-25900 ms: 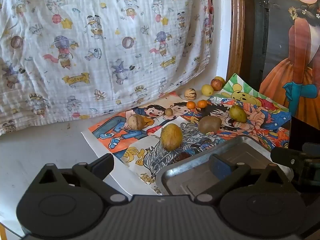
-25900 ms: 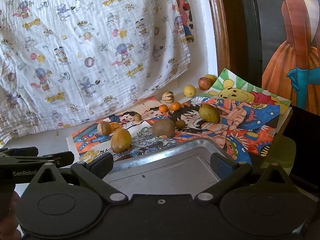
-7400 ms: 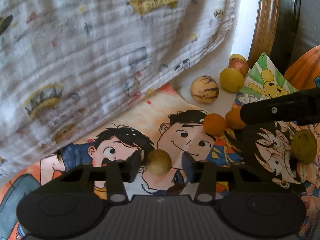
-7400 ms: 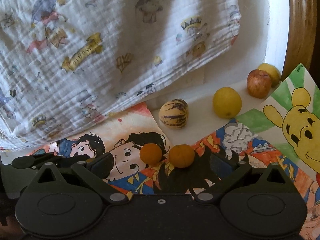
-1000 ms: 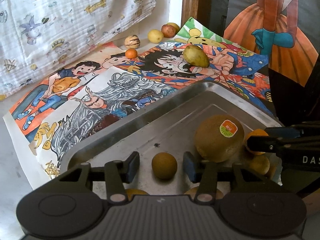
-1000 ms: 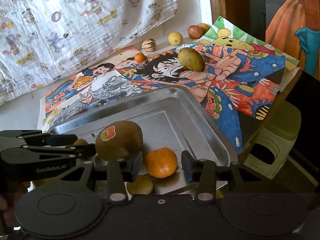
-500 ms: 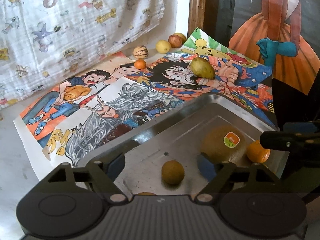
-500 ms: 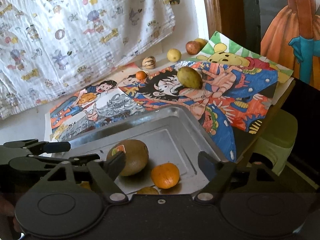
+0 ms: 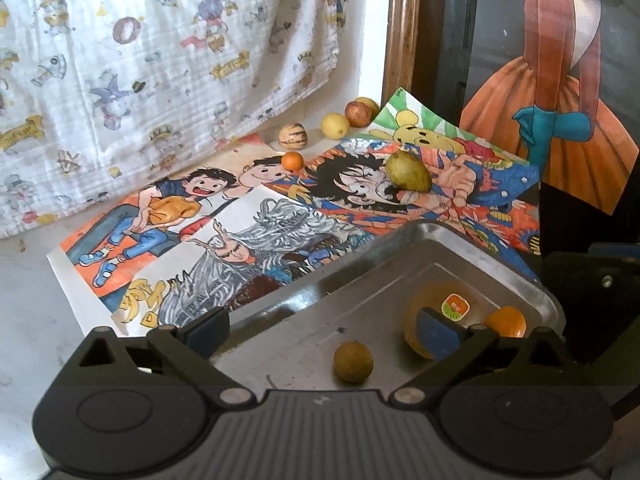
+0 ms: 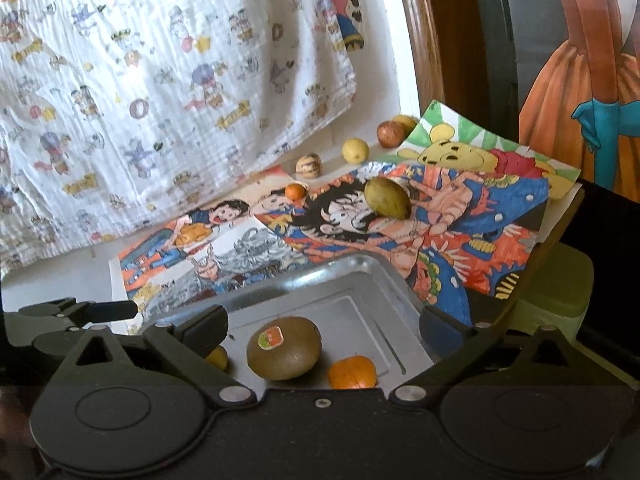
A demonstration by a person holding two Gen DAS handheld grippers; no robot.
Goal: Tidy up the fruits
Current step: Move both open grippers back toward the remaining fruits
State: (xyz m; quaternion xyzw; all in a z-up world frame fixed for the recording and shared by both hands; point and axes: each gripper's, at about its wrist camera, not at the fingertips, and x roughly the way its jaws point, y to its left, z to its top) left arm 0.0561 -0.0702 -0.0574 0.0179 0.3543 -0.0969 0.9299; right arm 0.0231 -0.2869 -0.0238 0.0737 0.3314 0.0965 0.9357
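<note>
Over the tray (image 9: 460,248): both tongs spread wide, holding nothing.
Left tongs (image 9: 324,326) hang above a small brown fruit (image 9: 353,361); right tongs (image 10: 324,326) above kiwi (image 10: 284,347) and orange (image 10: 352,372), all lying in the tray. Second orange (image 10: 296,191), pear (image 10: 387,197) and four more fruits remain on the surface behind.

Kiwi (image 10: 284,347), orange (image 10: 352,372) in tray (image 10: 360,276) — perhaps touching.
</note>
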